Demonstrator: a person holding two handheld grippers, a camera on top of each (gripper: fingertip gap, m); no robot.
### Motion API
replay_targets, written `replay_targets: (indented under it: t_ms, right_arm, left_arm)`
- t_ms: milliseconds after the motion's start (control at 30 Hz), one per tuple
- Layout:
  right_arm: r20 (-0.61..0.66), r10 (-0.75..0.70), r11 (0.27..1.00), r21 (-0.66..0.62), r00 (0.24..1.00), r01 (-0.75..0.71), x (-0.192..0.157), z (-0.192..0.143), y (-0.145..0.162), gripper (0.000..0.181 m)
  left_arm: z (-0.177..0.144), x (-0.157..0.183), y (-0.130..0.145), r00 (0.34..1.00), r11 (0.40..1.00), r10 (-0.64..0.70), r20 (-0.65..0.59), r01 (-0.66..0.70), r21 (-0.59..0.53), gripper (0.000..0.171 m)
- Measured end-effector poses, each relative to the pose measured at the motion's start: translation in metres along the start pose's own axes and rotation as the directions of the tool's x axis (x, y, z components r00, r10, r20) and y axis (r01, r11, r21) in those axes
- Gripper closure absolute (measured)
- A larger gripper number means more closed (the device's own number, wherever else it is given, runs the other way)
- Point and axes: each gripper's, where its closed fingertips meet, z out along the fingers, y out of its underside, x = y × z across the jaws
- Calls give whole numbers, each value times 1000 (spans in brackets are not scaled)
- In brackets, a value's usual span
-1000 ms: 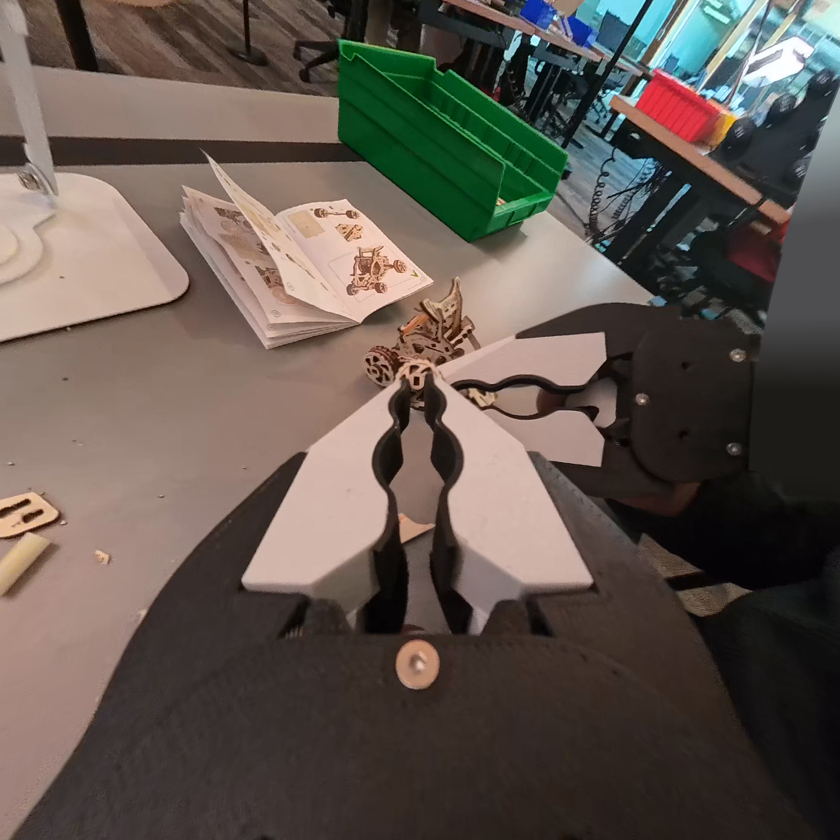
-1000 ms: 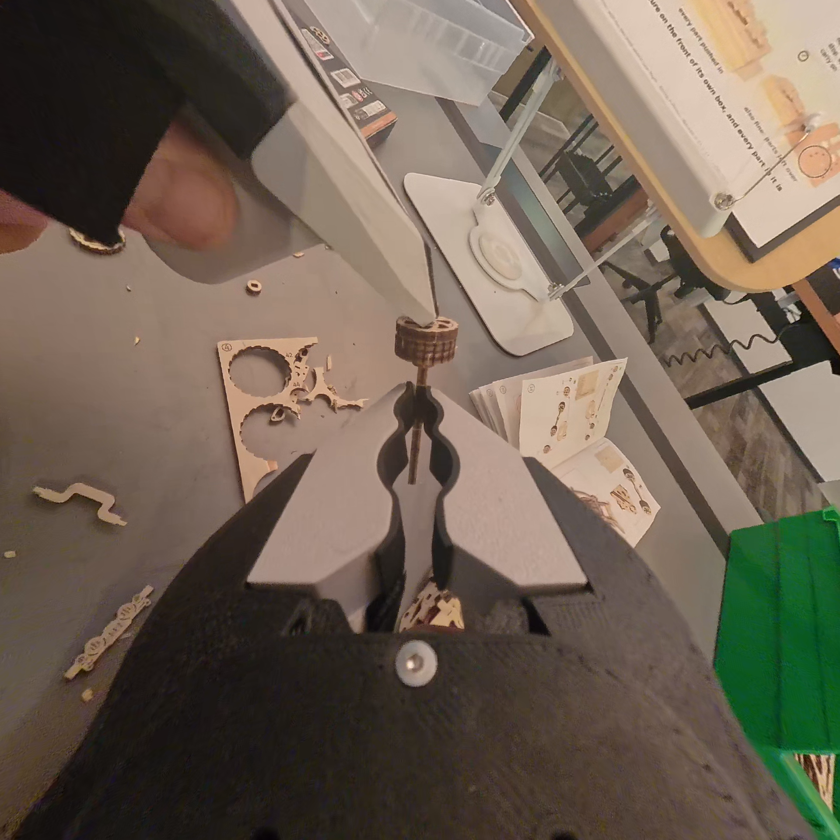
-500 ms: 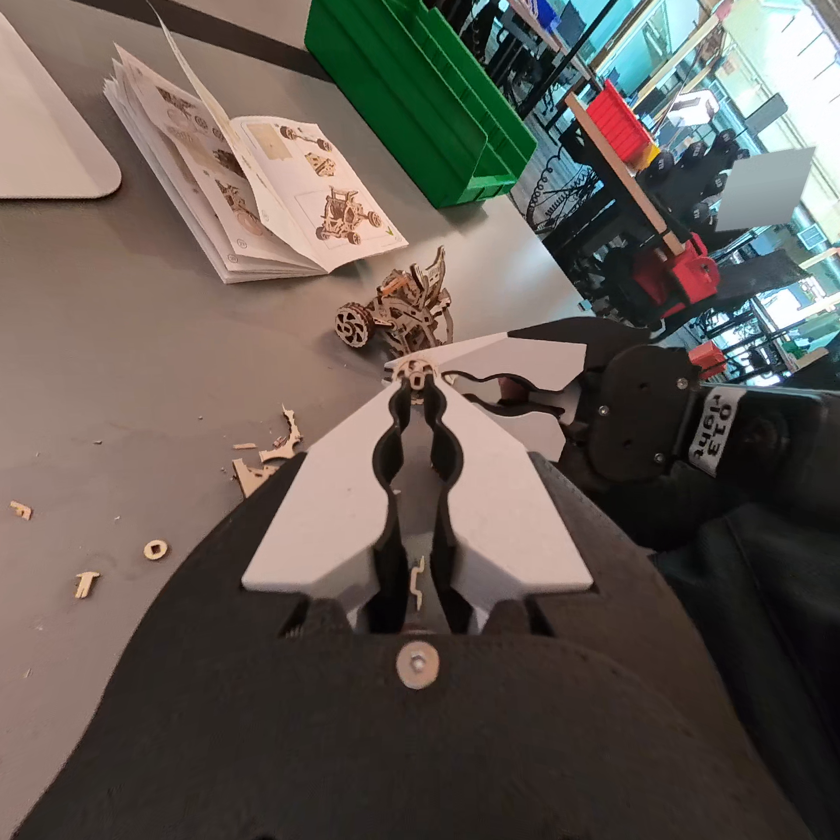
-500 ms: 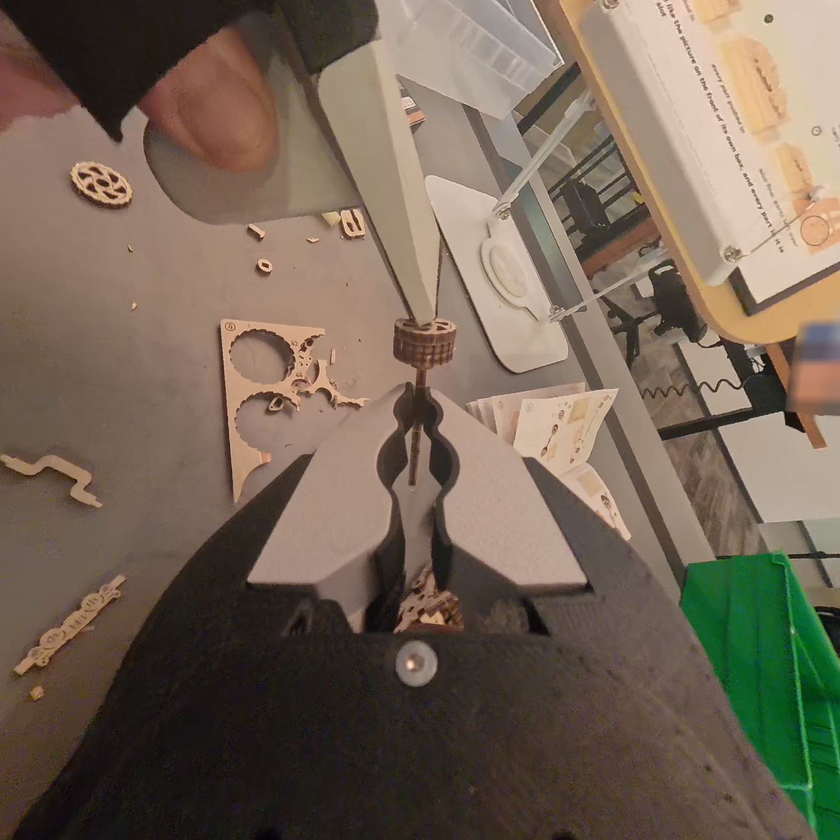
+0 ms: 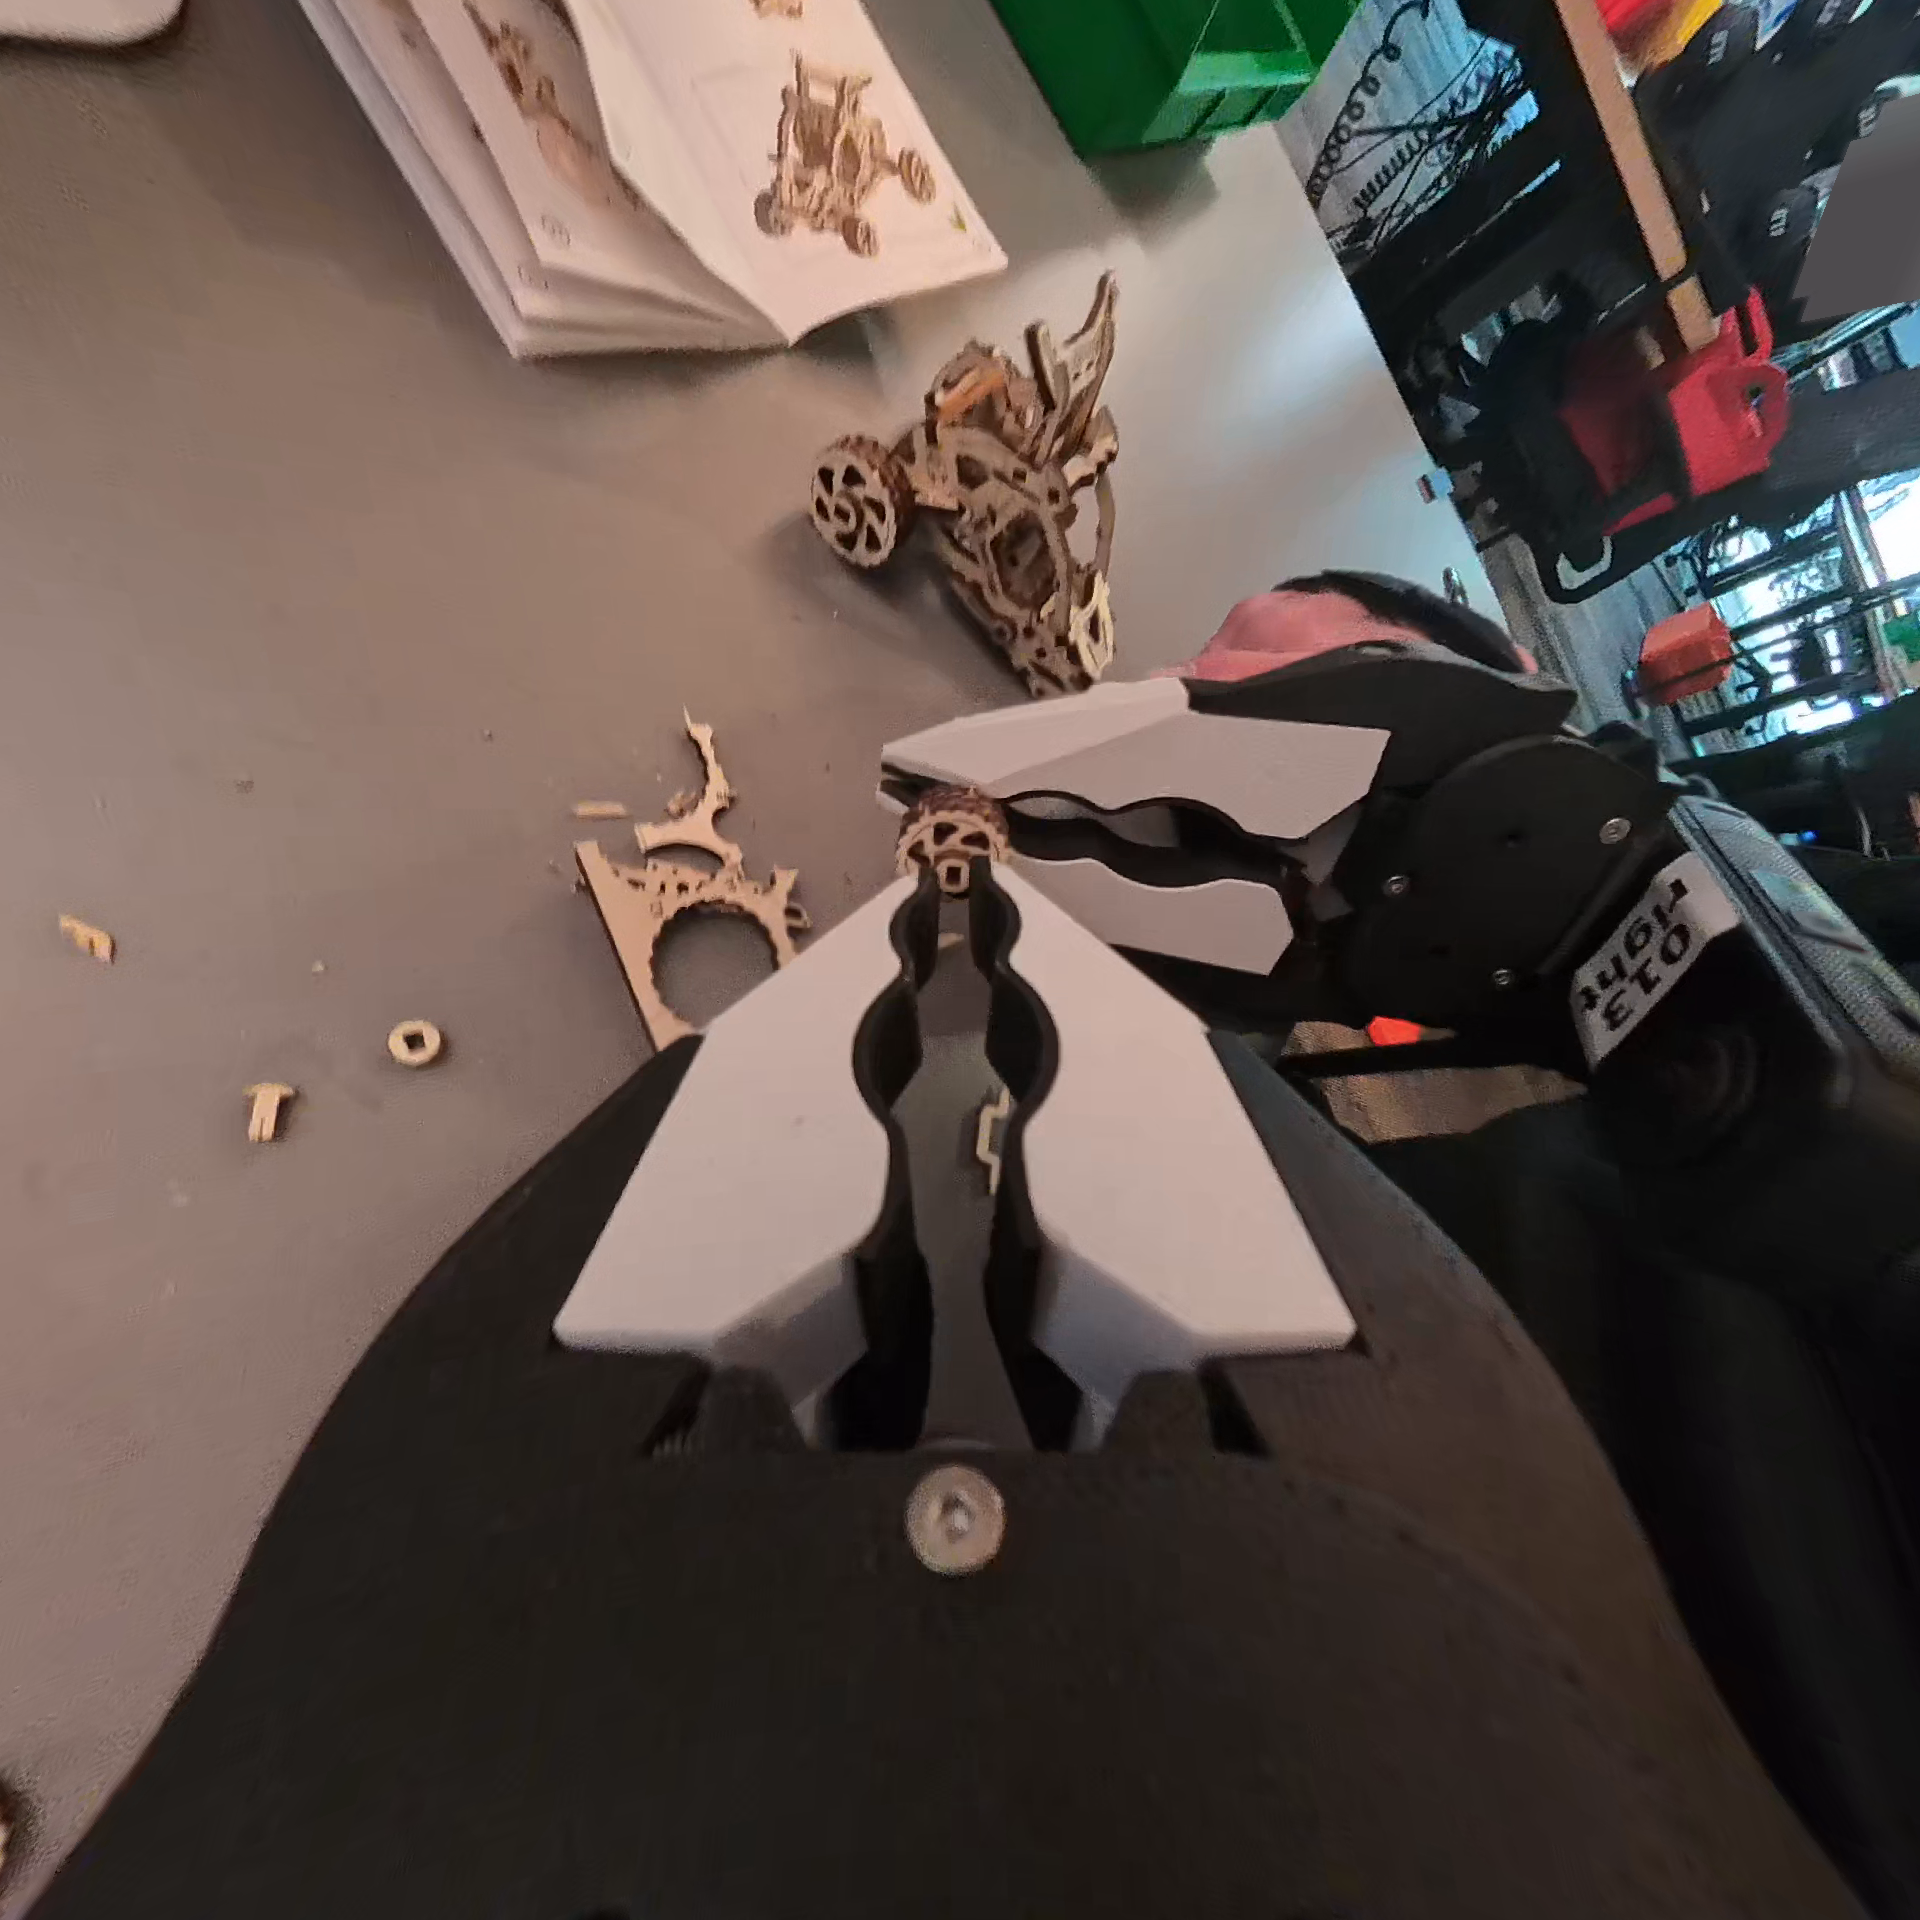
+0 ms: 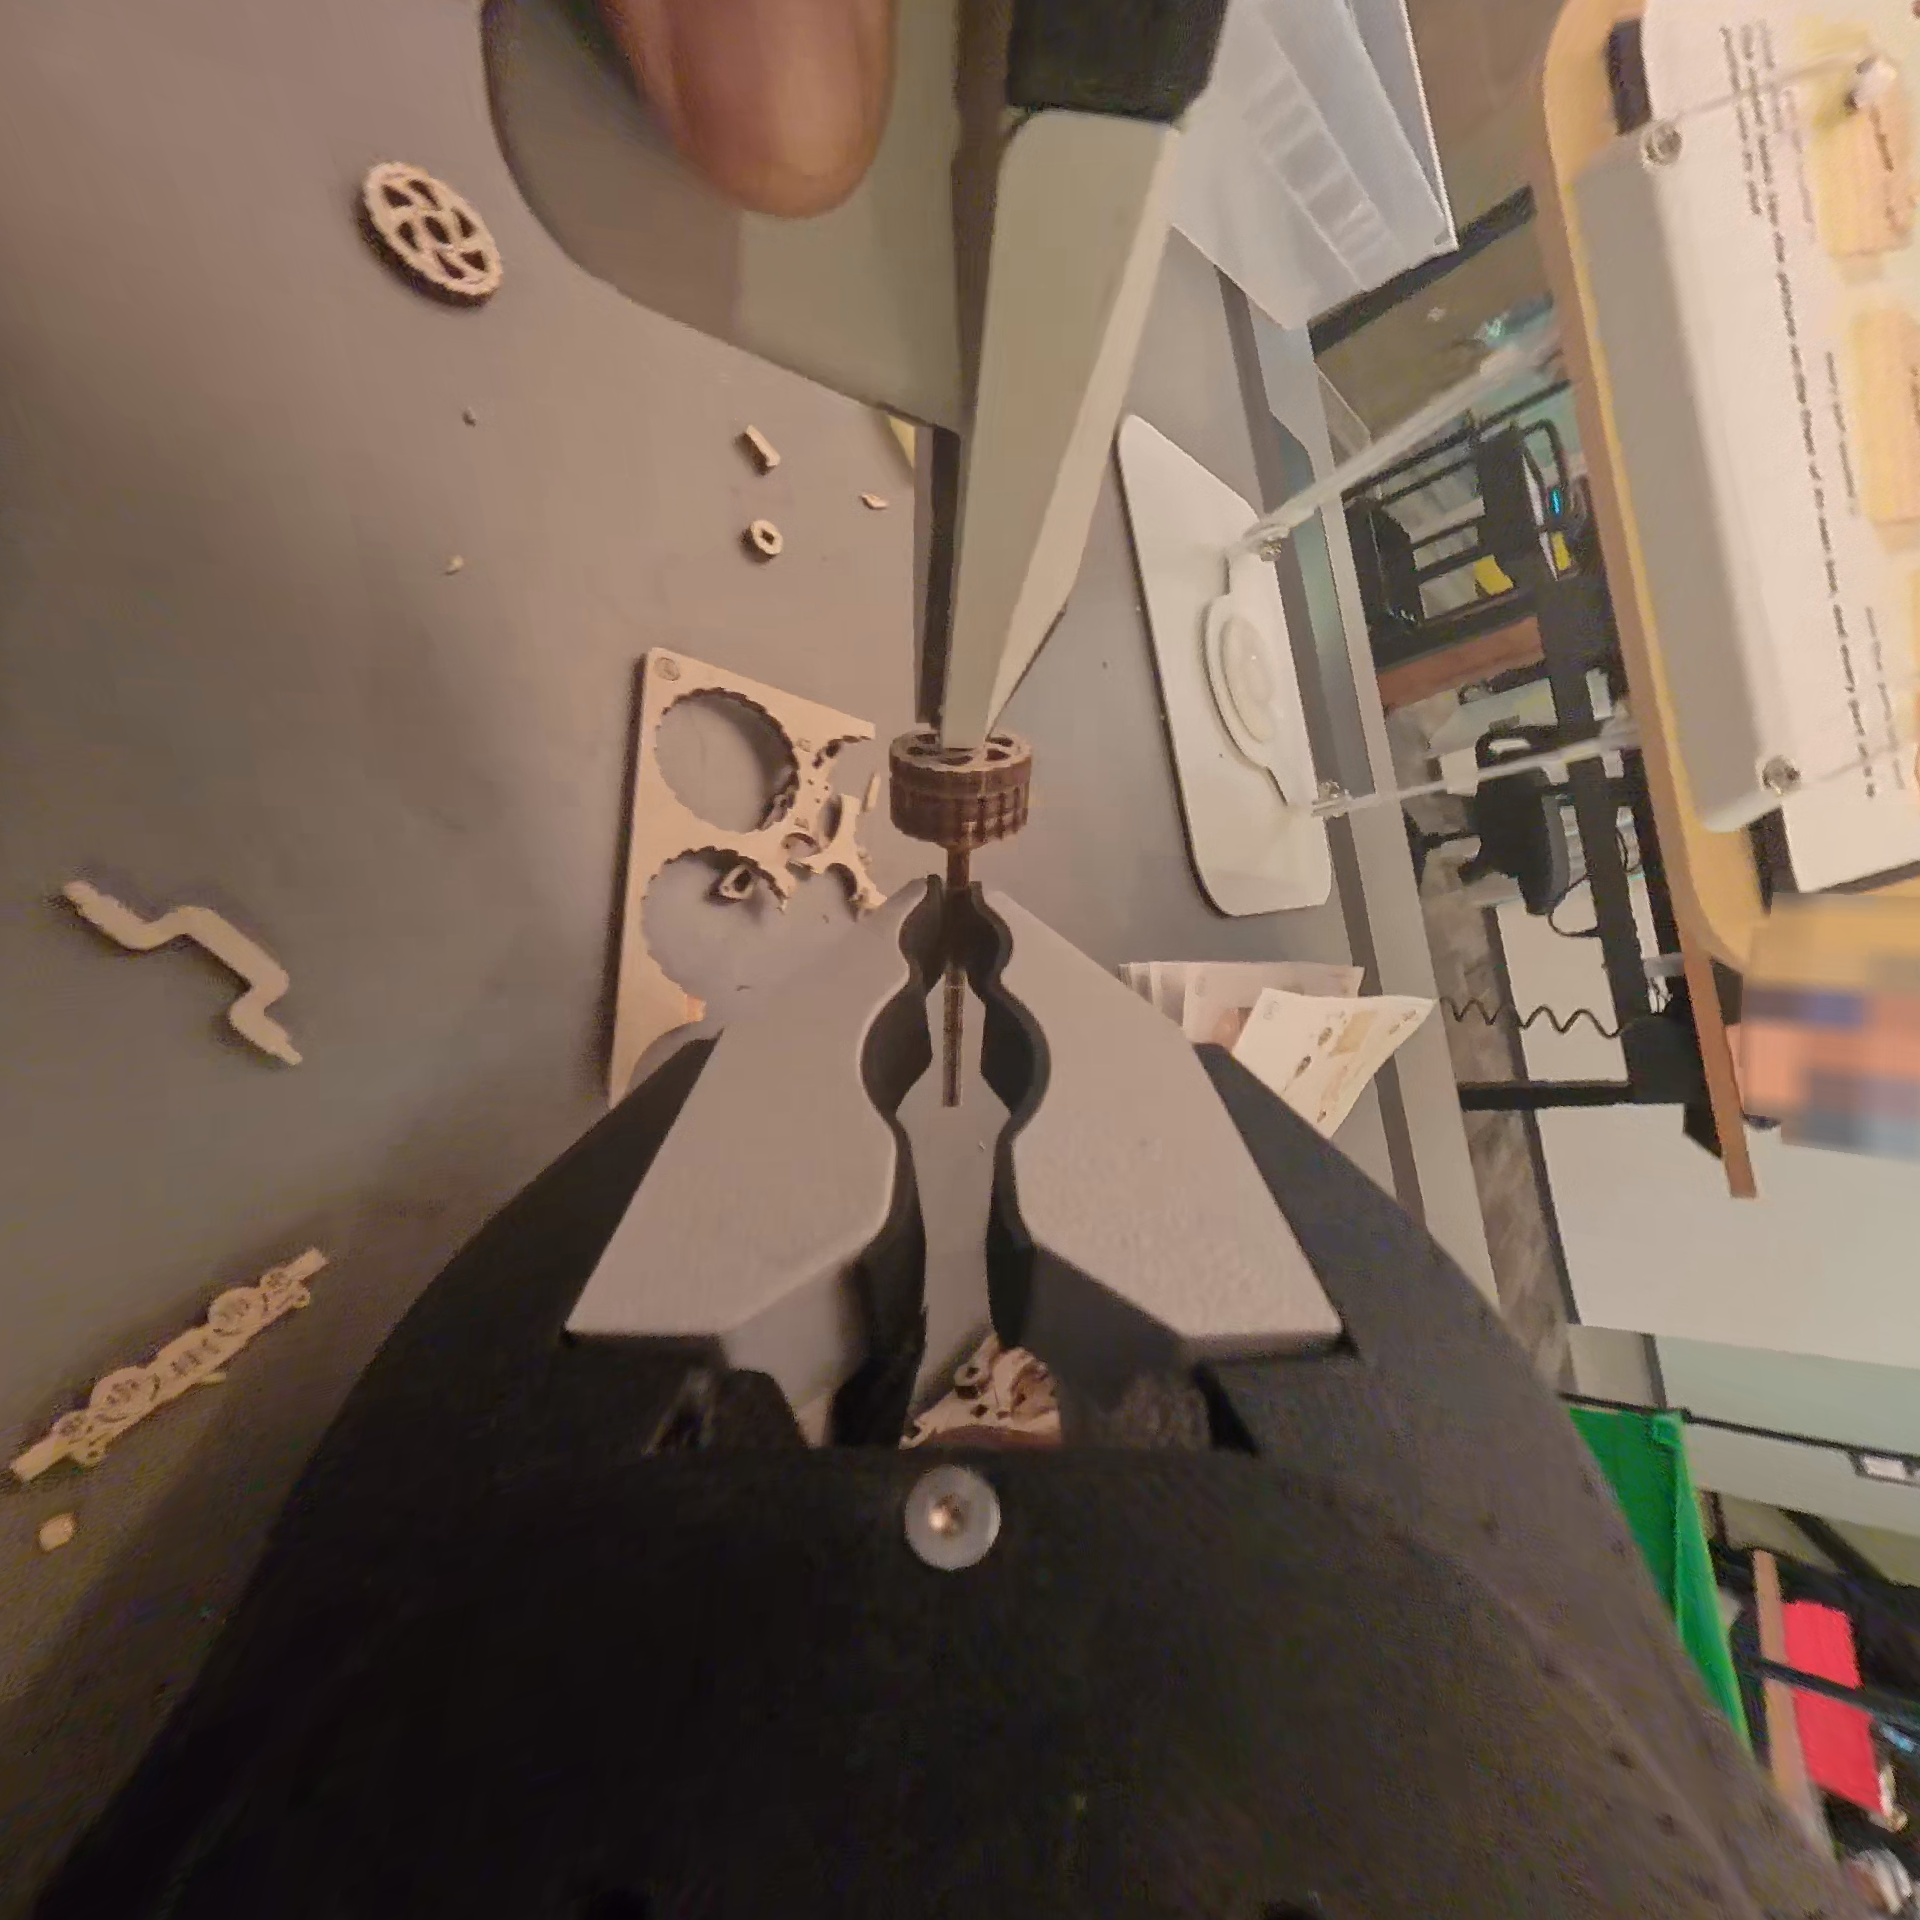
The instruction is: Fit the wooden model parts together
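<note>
We see left wrist view bright, cool daylight from far windows (image 5: 1870,540), bkgd blown out. Right wrist view dimmer, warm cast, soft shadows on table (image 6: 260,623). Both w/ fisheye bending at edges, slight motion blur.

1. Left gripper (image 5: 951,909): pale grey faceted fingers (image 5: 758,1143) with wavy black inner pads, black textured body, silver screw at 6 o'clock.
2. Right gripper (image 6: 951,899): same build; white label at 3 o'clock in the left wrist view.
3. Black sleeve (image 5: 1382,613).

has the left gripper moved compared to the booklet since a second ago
Yes. In the left wrist view the left gripper has swung left and closer: the booklet and wooden buggy slid up and right.
</note>
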Motion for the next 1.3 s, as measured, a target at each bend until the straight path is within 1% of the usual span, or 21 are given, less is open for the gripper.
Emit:
replay_targets:
  t_ms: [67,100,167,333,500,567,633,700,833,933,1100,1233,1300]
  right_arm:
    - [13,-29,1000,-1,1000,29,-7,2,-2,181]
    - [19,-46,999,1,999,46,-11,2,-2,181]
    - [32,-55,998,6,998,55,-16,3,-4,181]
    - [36,-38,999,-9,999,38,-18,5,-2,181]
    - [35,-45,999,-15,998,45,-20,5,-2,181]
    - [43,-26,1000,-12,999,26,-20,7,-3,181]
    - [41,-33,999,-23,999,34,-21,8,-1,181]
    - [40,14,1000,3,999,-14,-16,5,-4,181]
    - [46,7,1000,-8,999,-7,-19,8,-5,181]
    - [40,9,1000,-16,999,-8,-18,8,-5,181]
    - [42,-3,999,-32,999,4,-21,10,-2,181]
    - [51,-19,998,-55,999,22,-25,12,1,181]
    - [56,-26,998,-59,998,30,-28,12,1,181]
  left_arm:
    - [-1,-3,9,1000,999,-23,-8,23,-28,168]
    - [0,-4,17,999,998,-31,-14,30,-62,168]
    - [-1,-6,21,998,997,-53,-29,51,-64,168]
    - [1,-8,20,996,996,-88,-35,88,7,168]
    - [3,-8,23,993,995,-101,-54,102,10,168]
    - [5,2,22,986,992,-119,-115,121,17,168]
    - [9,4,23,990,994,-100,-97,102,23,169]
    - [5,7,17,989,990,-110,-103,118,77,169]
    - [1,-2,14,996,992,-84,-35,87,94,168]
    - [2,-2,14,999,996,-16,42,12,87,168]
    - [5,-5,18,999,998,-23,27,22,54,168]
    - [8,-8,22,999,999,-34,40,33,31,168]
    - [9,-11,24,998,999,-26,66,24,25,168]
